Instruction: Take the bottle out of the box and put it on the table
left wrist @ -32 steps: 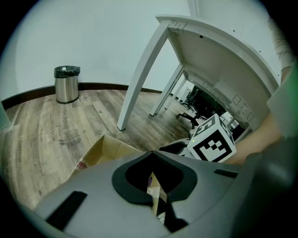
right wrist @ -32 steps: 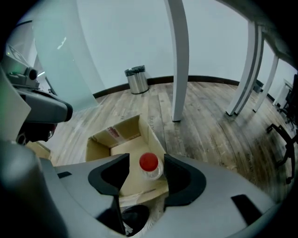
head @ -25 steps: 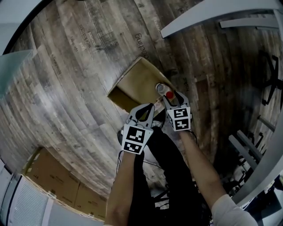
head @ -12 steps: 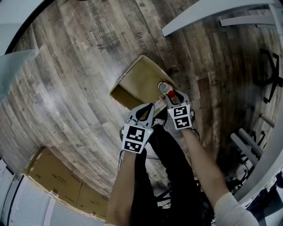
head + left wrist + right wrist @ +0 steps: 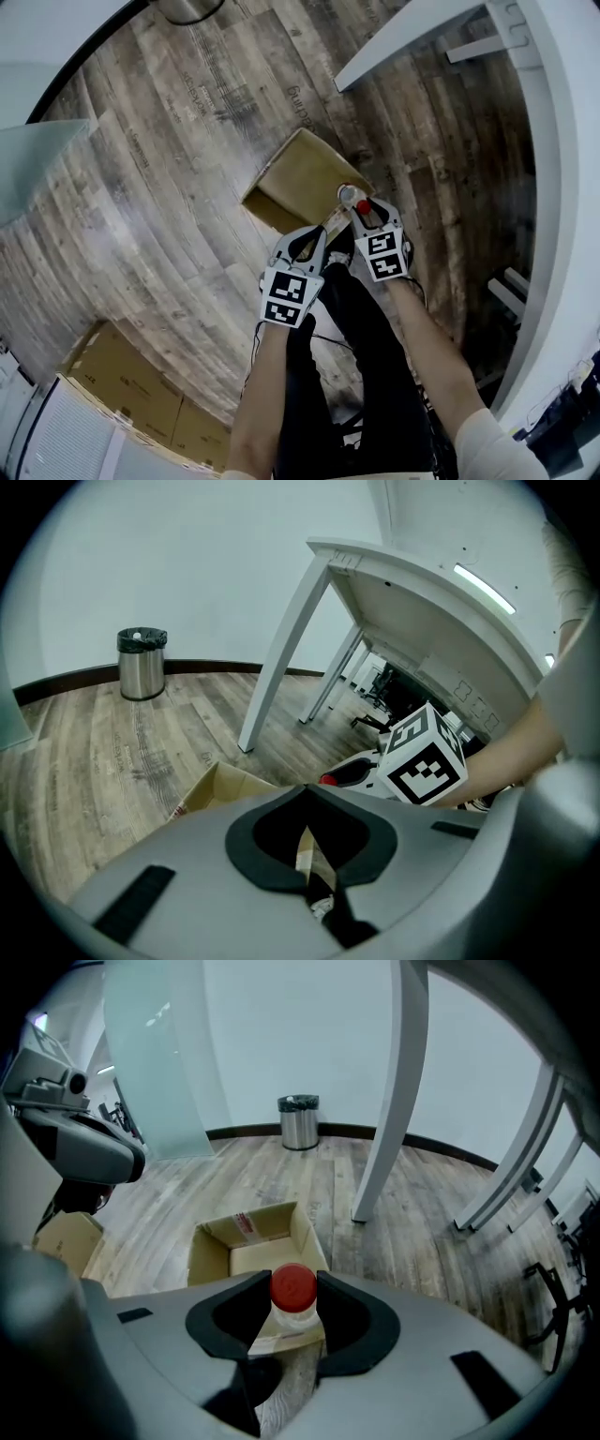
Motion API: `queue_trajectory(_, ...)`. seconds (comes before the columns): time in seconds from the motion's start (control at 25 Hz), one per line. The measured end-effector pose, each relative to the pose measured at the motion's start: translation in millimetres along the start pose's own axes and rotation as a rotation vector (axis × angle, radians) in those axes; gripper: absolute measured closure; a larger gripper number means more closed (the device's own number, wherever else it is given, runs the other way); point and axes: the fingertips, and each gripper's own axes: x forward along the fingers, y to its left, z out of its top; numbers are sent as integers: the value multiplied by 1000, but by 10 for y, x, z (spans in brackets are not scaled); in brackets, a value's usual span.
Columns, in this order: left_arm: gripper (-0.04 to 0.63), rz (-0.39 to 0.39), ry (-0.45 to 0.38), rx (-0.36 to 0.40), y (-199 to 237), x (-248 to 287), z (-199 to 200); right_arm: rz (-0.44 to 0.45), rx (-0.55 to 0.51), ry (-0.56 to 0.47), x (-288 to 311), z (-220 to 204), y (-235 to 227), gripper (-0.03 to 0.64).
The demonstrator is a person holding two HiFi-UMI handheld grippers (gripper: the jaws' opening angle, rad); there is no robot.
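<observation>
Wood floor [image 5: 141,187], cardboard box [image 5: 253,1241], bottle [image 5: 293,1283] pinched
my right gripper [image 5: 293,1309] just closed on its red cap, left gripper [image 5: 321,885] clamps a flap [image 5: 305,851]; cap-only hold could slip, bottle drops.

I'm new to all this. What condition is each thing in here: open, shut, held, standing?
bottle: capped, upright, gripped at the top, not yet on the table.
box: open, on the floor.
flap: pinched between jaws.
right gripper: jaws have just closed, shut on bottle.
left gripper: shut on flap.
bin: upright, bag-lined.
</observation>
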Motion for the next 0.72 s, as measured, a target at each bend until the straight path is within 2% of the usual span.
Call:
queue_trajectory(0.4, 581, -12, -33, 39, -325, -696, 465, 1, 23, -40, -928, 584, 235, 436)
queue_trajectory(0.72, 581, -52, -23, 104, -688, -1289, 764, -16, -17, -97, -1872, 1146, 467, 436)
